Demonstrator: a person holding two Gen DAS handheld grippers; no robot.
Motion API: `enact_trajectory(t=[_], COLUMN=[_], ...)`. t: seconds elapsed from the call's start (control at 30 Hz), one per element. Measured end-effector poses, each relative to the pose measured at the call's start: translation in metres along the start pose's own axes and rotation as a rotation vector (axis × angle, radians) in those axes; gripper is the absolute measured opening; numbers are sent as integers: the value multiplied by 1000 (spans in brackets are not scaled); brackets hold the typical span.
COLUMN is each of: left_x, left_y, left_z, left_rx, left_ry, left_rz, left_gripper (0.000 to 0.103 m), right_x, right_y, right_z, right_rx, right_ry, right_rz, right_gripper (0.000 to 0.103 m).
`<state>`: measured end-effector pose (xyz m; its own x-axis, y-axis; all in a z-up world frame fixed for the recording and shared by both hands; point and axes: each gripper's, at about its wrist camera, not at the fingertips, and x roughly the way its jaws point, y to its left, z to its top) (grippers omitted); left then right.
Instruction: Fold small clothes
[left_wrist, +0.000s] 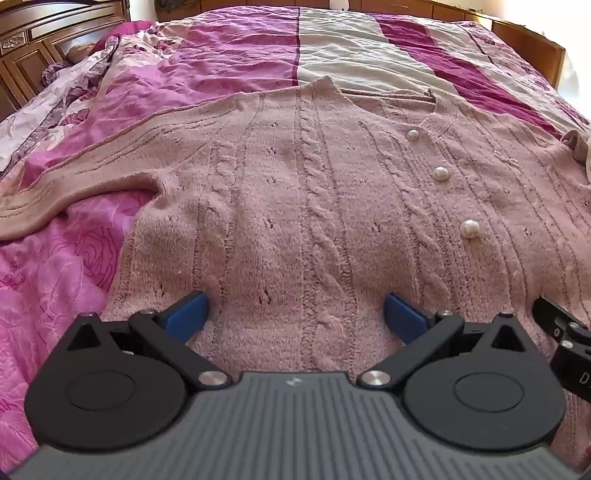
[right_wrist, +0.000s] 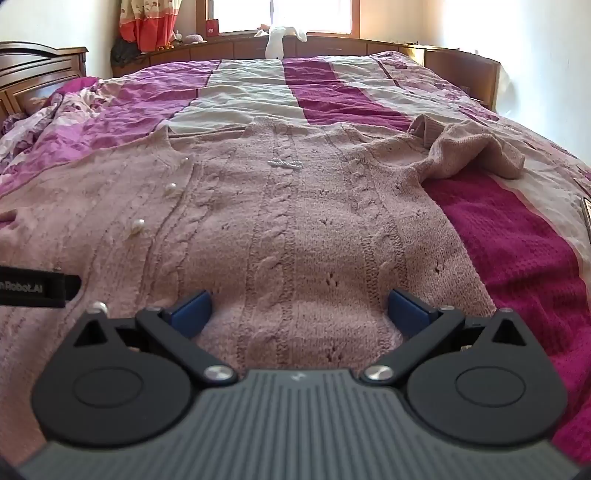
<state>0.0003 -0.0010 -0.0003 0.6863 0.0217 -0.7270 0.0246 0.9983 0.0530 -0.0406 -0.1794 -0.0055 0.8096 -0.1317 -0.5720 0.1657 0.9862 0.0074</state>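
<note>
1. Lying spread front-up on the bed's pink and magenta bedspread (left_wrist: 229, 55), the pink cable-knit cardigan (left_wrist: 295, 206) filled most of both wrist views.
2. Its pearl buttons (left_wrist: 441, 173) ran down the placket, right of centre in the left view.
3. One sleeve (left_wrist: 74, 173) stretched out flat to the left; the other sleeve (right_wrist: 476, 151) lay bunched at the far right.
4. The left gripper (left_wrist: 295, 317) hung over the hem with its blue pads wide apart, nothing between them but flat knit.
5. The right gripper (right_wrist: 299, 310) stood equally spread over the hem beside it, holding nothing.
6. A white soft toy (right_wrist: 277, 40) sat beyond the bed's far edge.
</note>
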Motion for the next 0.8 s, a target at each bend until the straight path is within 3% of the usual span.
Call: enact_trajectory(t=[0.8], left_x=[-3], left_y=[2], left_z=[-1], left_rx=[-3], left_ry=[-14], left_rz=[-3], left_gripper=[103], right_x=[-1], right_y=[2], right_z=[-2], right_rx=[-10], right_ry=[-10], right_rz=[-7], right_gripper=[103])
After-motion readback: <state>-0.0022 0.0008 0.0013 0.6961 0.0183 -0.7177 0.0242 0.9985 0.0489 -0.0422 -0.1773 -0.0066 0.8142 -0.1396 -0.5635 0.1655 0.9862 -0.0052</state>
